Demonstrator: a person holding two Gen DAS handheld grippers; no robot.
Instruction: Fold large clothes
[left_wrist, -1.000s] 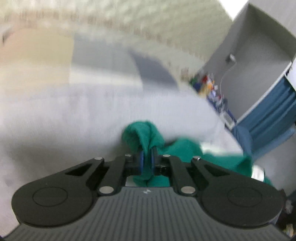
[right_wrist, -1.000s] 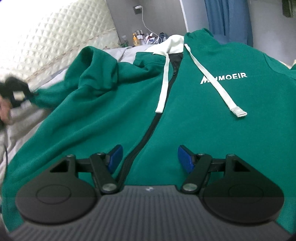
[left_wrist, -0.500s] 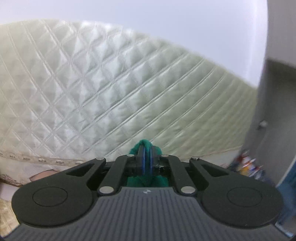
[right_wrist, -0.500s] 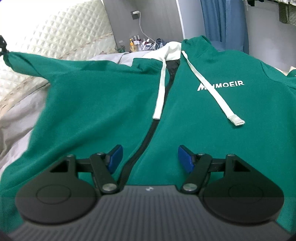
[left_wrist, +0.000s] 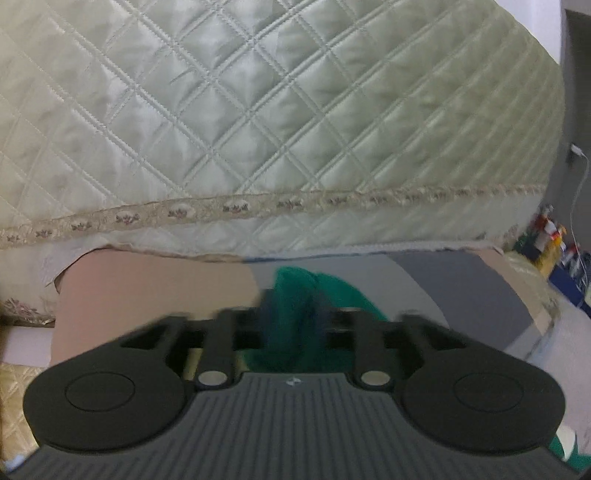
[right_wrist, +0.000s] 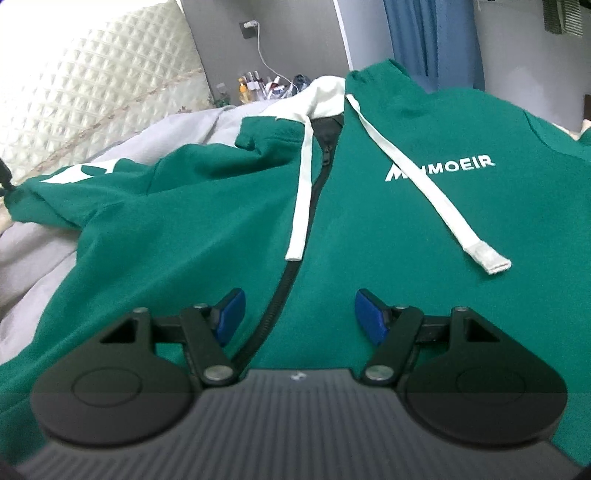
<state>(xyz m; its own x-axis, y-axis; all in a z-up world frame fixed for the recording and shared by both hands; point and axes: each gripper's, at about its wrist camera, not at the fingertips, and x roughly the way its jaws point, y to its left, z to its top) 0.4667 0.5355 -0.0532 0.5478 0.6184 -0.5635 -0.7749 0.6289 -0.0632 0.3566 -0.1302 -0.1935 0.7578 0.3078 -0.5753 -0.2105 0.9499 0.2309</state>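
Hoodie (right_wrist: 369, 229) lies zipped across the bed (right_wrist: 155, 136), its far-left sleeve cuff (left_wrist: 295, 306) blurred between the left gripper (left_wrist: 293, 321)'s opening jaws; right gripper (right_wrist: 297, 314) hovers released over the zipper (right_wrist: 273, 310), its lower end hidden.

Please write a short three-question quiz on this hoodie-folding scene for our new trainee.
1. True or false: the green zip-up hoodie lies front side up.
2. What is between the left gripper's opening fingers? A) white flat drawstring B) green sleeve fabric C) nothing
3. Fill in: the right gripper hovers open over the hoodie's black ____.

Key: 1 true, the white lettering shows. 2 B, the green sleeve. 3 zipper.
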